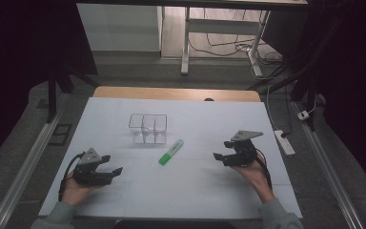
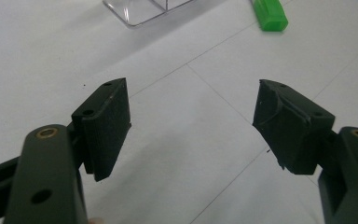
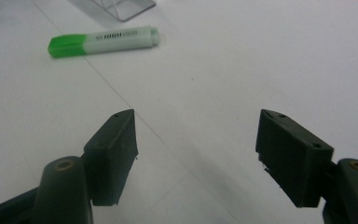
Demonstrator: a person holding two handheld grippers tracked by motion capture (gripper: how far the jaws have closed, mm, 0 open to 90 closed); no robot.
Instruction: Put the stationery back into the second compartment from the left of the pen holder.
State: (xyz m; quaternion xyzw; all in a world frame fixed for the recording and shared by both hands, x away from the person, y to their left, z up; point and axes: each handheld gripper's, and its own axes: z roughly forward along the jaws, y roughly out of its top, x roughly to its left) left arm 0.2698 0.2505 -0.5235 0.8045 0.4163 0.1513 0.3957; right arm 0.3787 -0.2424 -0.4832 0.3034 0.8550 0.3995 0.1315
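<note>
High view: a green-capped highlighter pen with a pale barrel (image 1: 171,152) lies on the white table cover (image 1: 186,191), just in front of a clear plastic divided box (image 1: 147,128). It sits between the left gripper (image 1: 112,164) and right gripper (image 1: 221,150), apart from both.

Left gripper view: jaws spread wide, nothing between them.

Right gripper view: jaws parted, nothing held; the highlighter lies well ahead.
</note>
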